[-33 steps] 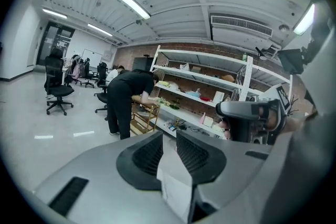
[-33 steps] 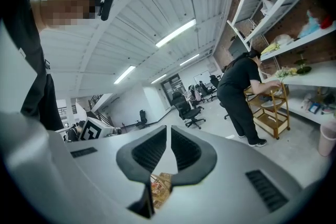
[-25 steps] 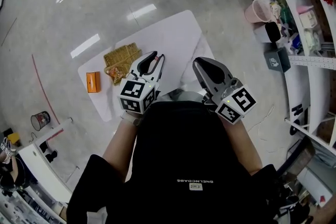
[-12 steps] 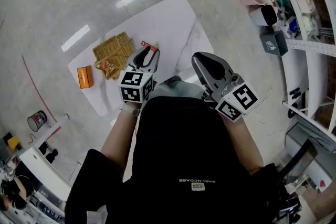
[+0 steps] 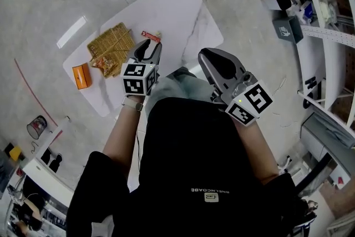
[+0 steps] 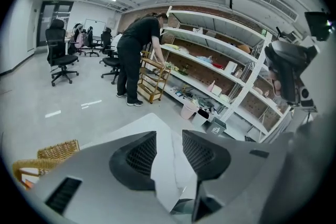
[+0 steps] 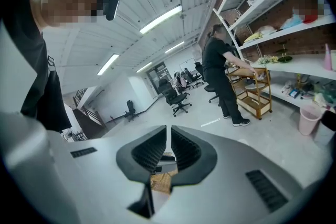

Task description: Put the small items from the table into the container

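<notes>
Just ahead of left tool (image 5: 148, 46) (jaws opening, empty), red packet (image 5: 150, 36) on desk (image 5: 172, 8), basket (image 5: 111, 43) off to its left. Reaching step, seemingly; next: straddle packet, close. Right tool (image 5: 209, 59) nearly closed, empty.

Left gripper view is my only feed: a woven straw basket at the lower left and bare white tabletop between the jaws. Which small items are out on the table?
Observer: In the head view, a small red wrapped packet lies on the white table just ahead of the left gripper. The gripper's jaws are opening with nothing between them.
Operator: Anything else loose?
Observer: Yes, a small orange box sits near the table's left end, on the far side of the woven straw basket from the gripper.
</notes>
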`<action>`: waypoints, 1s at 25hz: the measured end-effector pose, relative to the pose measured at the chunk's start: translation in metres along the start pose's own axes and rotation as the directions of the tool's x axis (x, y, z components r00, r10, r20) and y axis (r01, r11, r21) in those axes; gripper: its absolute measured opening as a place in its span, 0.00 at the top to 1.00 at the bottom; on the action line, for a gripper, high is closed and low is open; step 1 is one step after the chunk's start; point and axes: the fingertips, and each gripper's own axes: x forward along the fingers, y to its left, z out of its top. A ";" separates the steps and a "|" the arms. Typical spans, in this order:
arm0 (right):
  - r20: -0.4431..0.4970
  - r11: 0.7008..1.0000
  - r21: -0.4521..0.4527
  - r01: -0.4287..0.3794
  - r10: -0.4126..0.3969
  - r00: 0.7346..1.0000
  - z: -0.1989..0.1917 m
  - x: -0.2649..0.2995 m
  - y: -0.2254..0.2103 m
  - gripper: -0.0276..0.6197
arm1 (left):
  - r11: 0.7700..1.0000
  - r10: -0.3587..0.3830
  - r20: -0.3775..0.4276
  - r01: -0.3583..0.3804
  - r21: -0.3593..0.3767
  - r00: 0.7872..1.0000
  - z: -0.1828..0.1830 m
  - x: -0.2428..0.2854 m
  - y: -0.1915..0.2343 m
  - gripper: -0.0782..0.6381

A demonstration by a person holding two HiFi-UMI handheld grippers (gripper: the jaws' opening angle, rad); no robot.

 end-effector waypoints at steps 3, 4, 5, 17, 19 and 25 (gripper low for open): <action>-0.014 1.000 0.013 0.011 -0.011 1.000 -0.009 0.001 -0.001 0.94 | 1.000 -0.015 -0.028 0.015 0.003 0.999 -0.014 0.013 0.006 0.69; -0.019 1.000 0.016 0.014 -0.014 1.000 -0.012 0.001 -0.002 0.94 | 1.000 -0.017 -0.034 0.017 0.001 0.999 -0.019 0.018 0.007 0.68; -0.024 1.000 0.019 0.017 -0.016 1.000 -0.014 0.002 -0.003 0.94 | 1.000 -0.018 -0.039 0.018 0.000 0.999 -0.023 0.023 0.009 0.68; -0.080 0.998 0.042 0.040 -0.036 0.996 -0.047 0.011 -0.013 0.94 | 1.000 0.017 -0.155 -0.016 0.008 0.988 -0.083 0.077 0.037 0.62; -0.091 0.998 0.049 0.045 -0.041 0.995 -0.051 0.011 -0.016 0.94 | 1.000 0.021 -0.172 -0.020 0.006 0.985 -0.093 0.086 0.040 0.61; -0.124 0.996 0.067 0.052 -0.043 0.991 -0.068 0.017 -0.025 0.94 | 0.999 0.034 -0.211 -0.033 0.007 0.977 -0.115 0.116 0.055 0.58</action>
